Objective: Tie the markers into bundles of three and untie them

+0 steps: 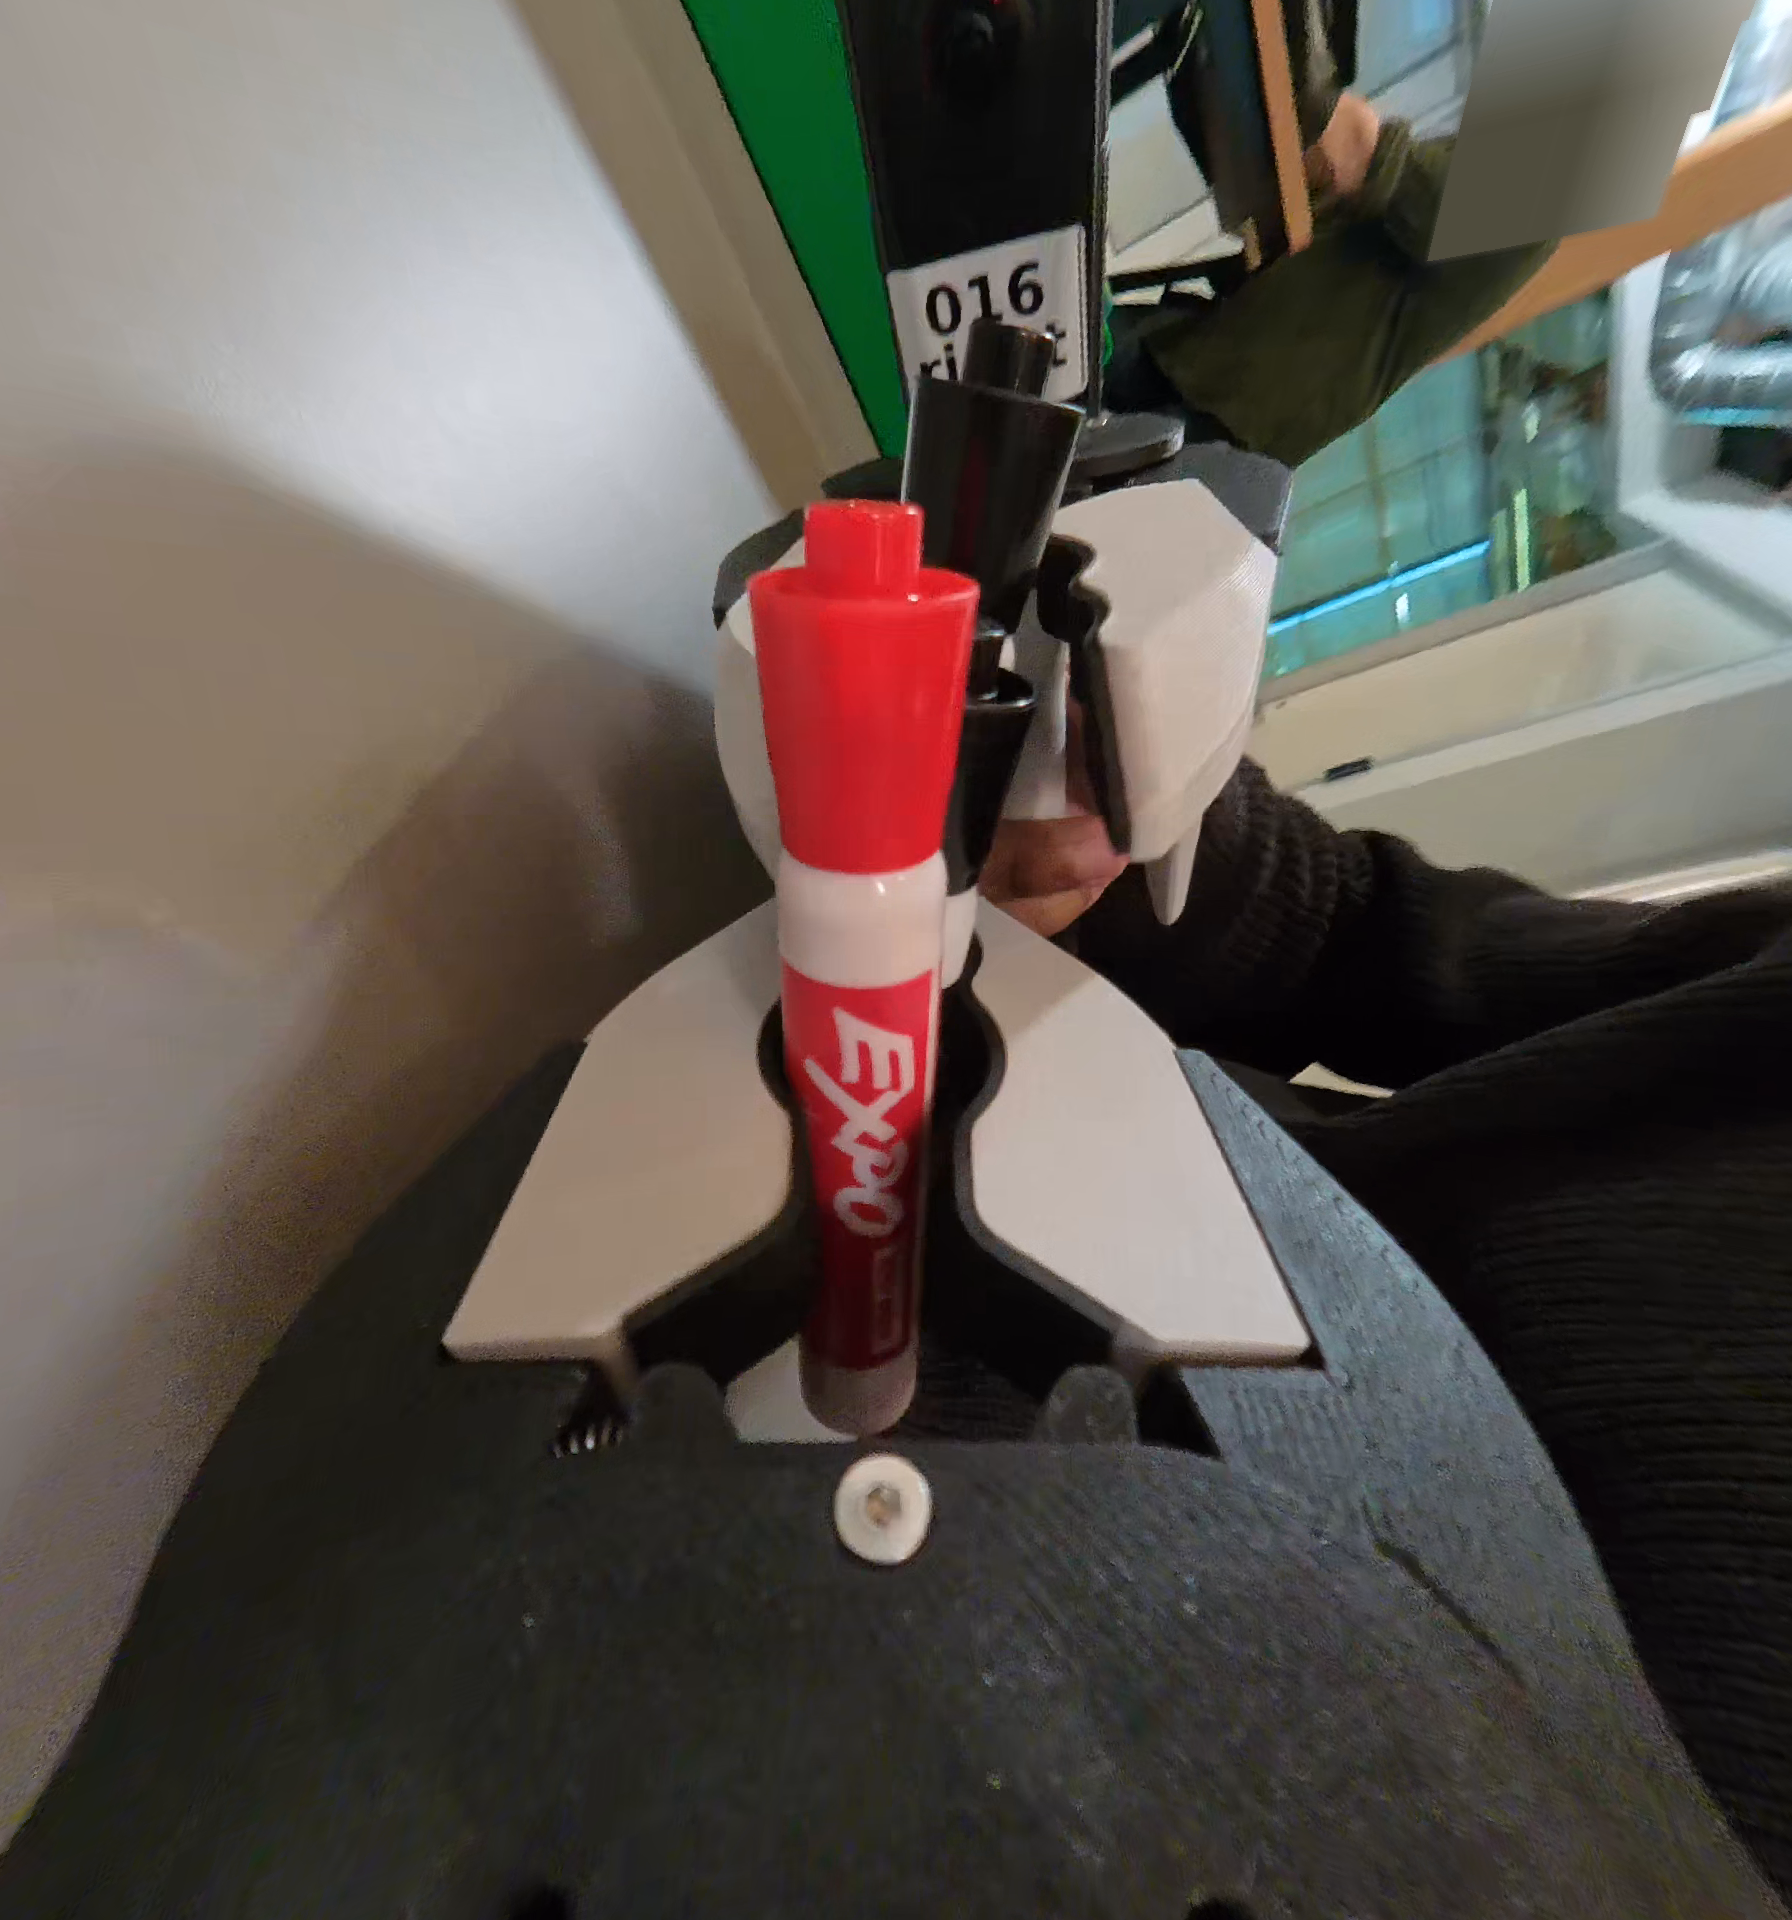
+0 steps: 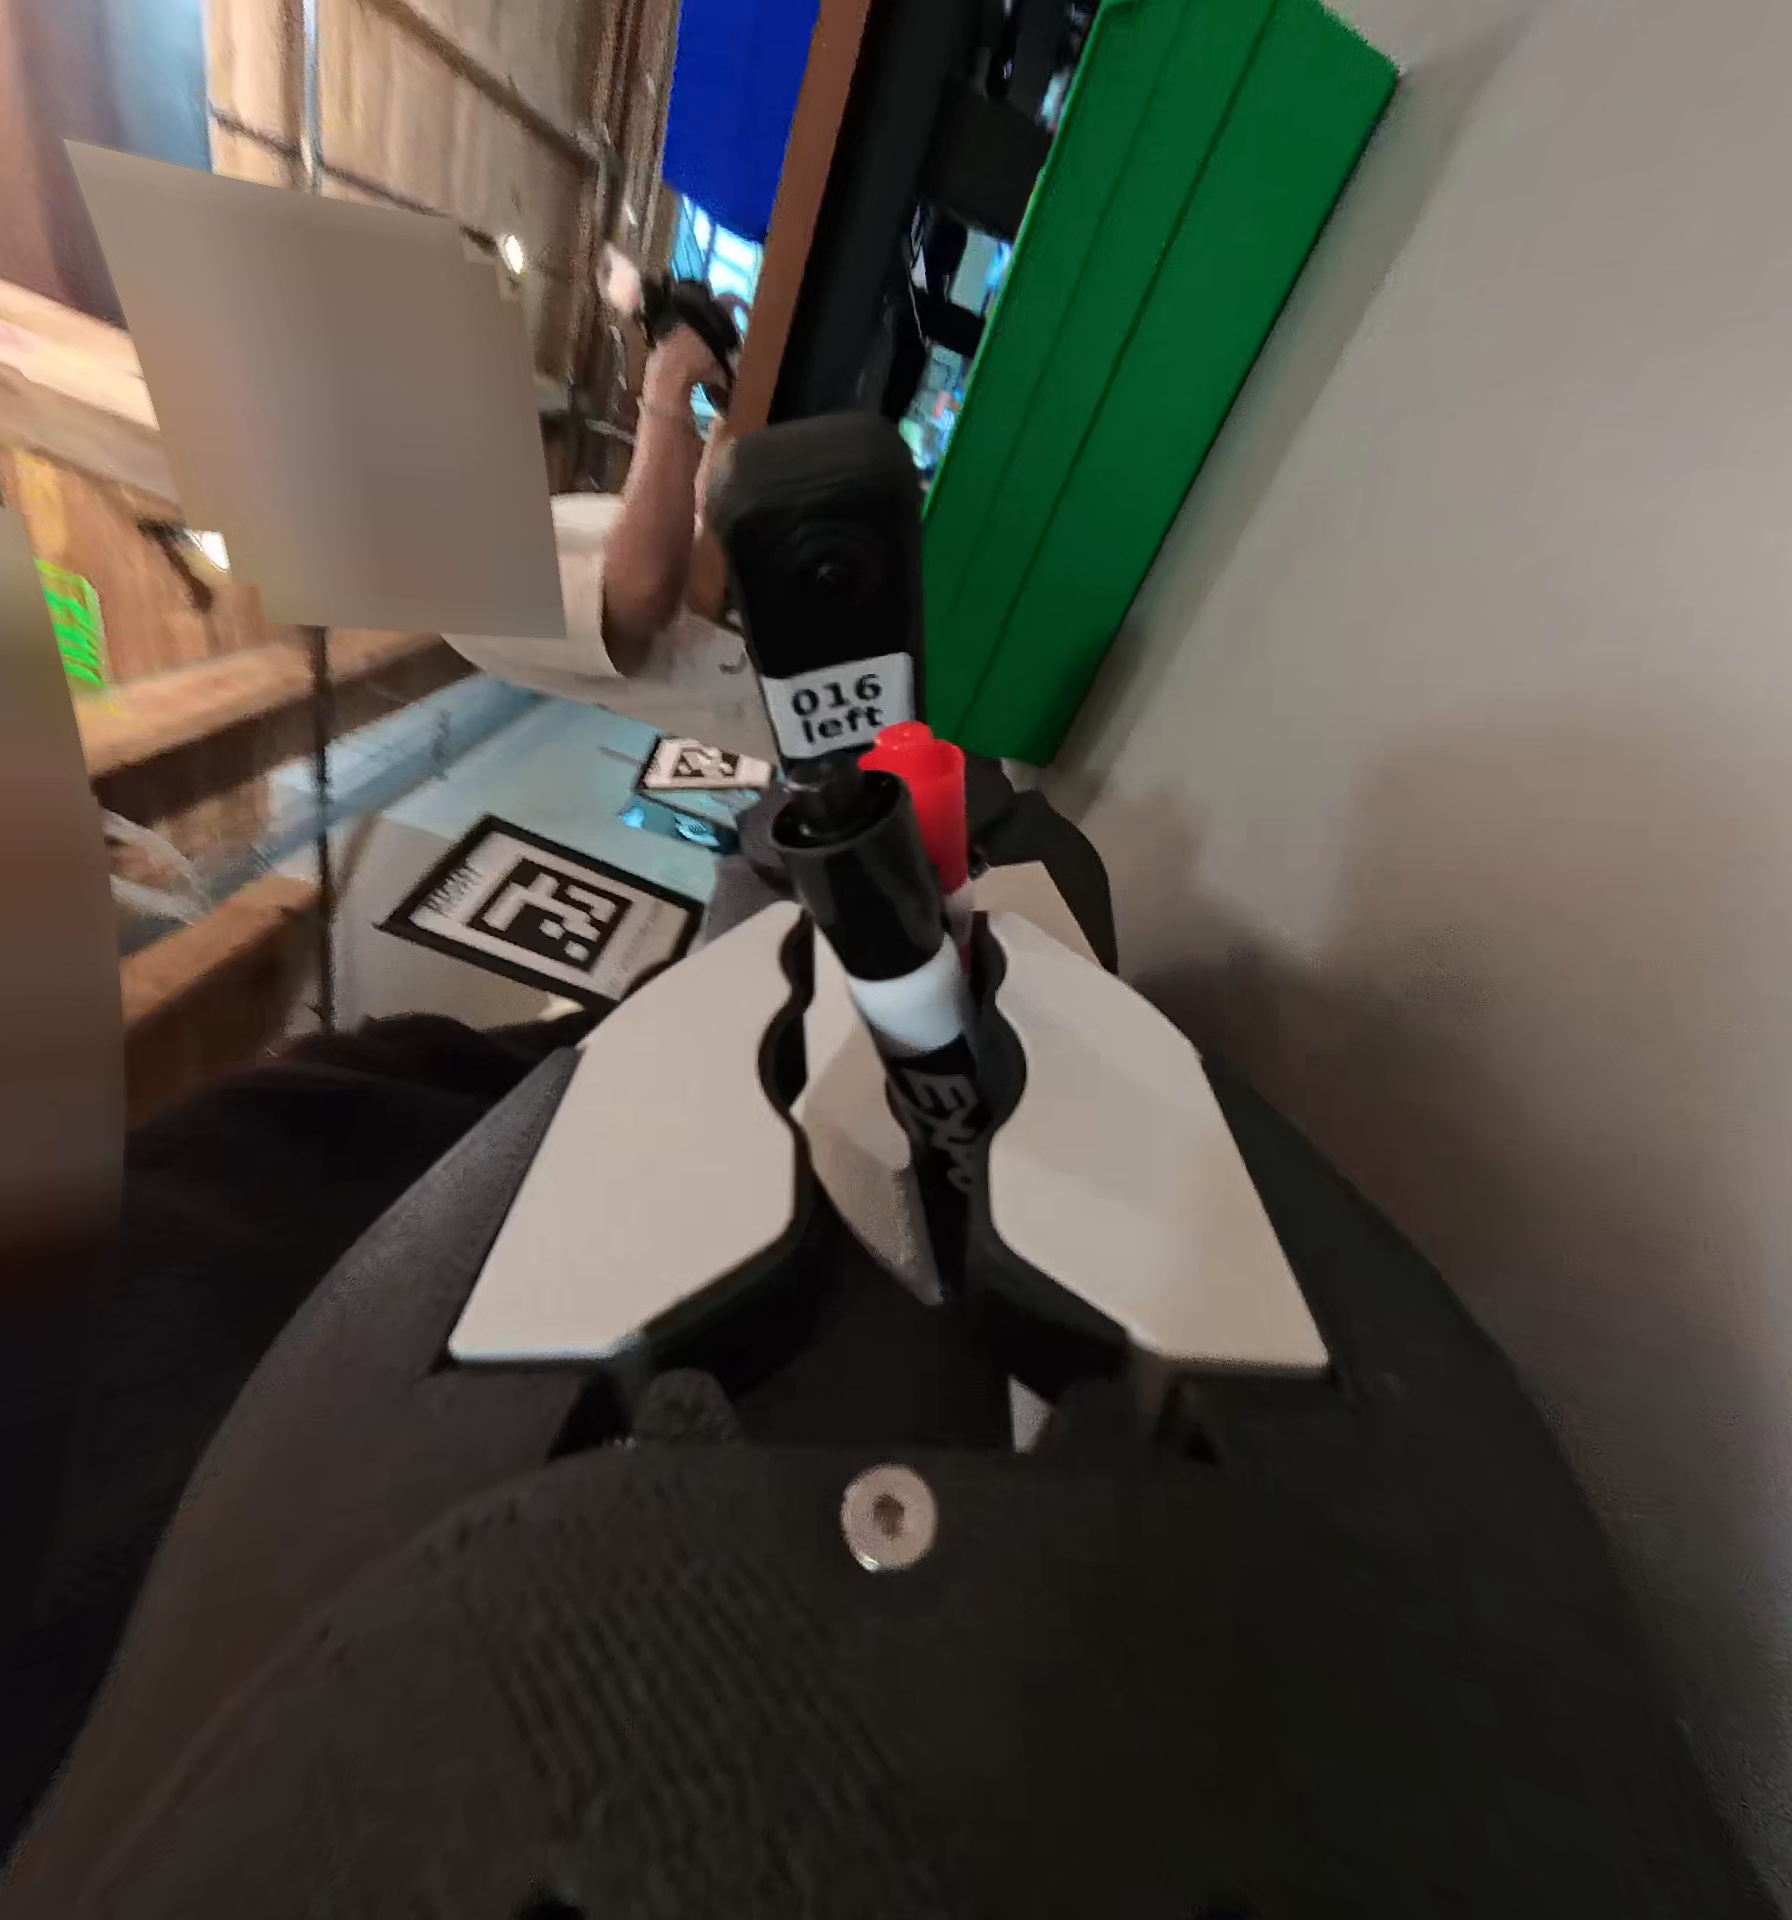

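Observation:
In the left wrist view my left gripper (image 1: pixel 866 966) is shut on a red marker (image 1: pixel 861 1091) with its cap pointing away from me. Two black markers (image 1: pixel 975 499) stand close behind it, one lower (image 1: pixel 996 748). My right gripper (image 1: pixel 985 675) faces me with its white fingers either side of the black markers. In the right wrist view my right gripper (image 2: pixel 902 935) holds a black marker (image 2: pixel 902 997) against its right finger. A white finger of the left gripper (image 2: pixel 850 1143) fills the gap on the left. The red marker (image 2: pixel 918 800) shows just beyond. No band is visible.
A pale wall (image 1: pixel 248 416) is close on one side, with a green panel (image 2: pixel 1131 416) on it. A black-sleeved arm (image 1: pixel 1494 1039) holds the right gripper. A white surface with black-and-white square tags (image 2: pixel 539 914) lies below. Other people stand farther off. Left tips to right tips: about 6 cm.

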{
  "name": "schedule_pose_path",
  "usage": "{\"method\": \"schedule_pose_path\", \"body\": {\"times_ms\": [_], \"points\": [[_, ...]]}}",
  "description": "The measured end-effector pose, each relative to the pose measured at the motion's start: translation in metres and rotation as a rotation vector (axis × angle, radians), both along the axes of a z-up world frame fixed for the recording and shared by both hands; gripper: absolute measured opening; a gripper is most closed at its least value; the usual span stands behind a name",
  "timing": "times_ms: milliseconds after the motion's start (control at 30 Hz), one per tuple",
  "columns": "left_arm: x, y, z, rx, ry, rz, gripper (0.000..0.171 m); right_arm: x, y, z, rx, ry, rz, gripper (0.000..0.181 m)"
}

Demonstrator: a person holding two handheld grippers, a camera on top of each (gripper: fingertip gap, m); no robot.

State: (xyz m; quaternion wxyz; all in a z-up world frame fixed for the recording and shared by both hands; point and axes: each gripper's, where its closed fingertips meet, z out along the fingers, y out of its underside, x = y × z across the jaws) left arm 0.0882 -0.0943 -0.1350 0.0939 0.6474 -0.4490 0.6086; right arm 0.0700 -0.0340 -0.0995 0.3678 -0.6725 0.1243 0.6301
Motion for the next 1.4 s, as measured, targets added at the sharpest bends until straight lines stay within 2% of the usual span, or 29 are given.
{"method": "schedule_pose_path", "body": {"times_ms": [100,267,533,700,867,1100,1200,1267,1400], "points": [[0.001,0.002,0.001,-0.043,0.01,0.013,0.022,0.006,0.004,0.0,-0.025,0.07,-0.037,0.031],[0.002,0.003,0.001,-0.107,0.027,0.025,0.024,0.008,0.006,-0.003,-0.048,0.087,-0.067,0.028],[-0.001,-0.002,0.004,-0.201,0.035,-0.011,0.021,0.03,0.011,-0.002,-0.107,0.281,-0.167,0.045],[0.0,-0.004,0.011,-0.241,0.012,-0.011,0.021,0.057,0.011,-0.003,-0.077,0.175,-0.222,0.047],[0.002,0.005,0.027,-0.385,-0.039,0.019,0.021,0.045,0.007,-0.003,-0.042,0.079,-0.146,0.052],[-0.003,-0.006,0.031,-0.401,-0.044,-0.041,0.021,0.0,-0.002,-0.004,0.005,0.0,0.031,0.065],[-0.006,-0.015,0.029,-0.387,-0.027,-0.084,0.021,-0.009,-0.005,-0.003,0.013,0.043,0.076,0.049],[-0.006,-0.013,0.025,-0.385,-0.009,-0.075,0.02,-0.008,-0.005,0.002,0.024,0.106,0.063,0.024],[-0.005,-0.012,0.022,-0.372,0.0,-0.077,0.021,-0.004,-0.004,-0.002,0.024,0.062,0.043,0.02]]}}
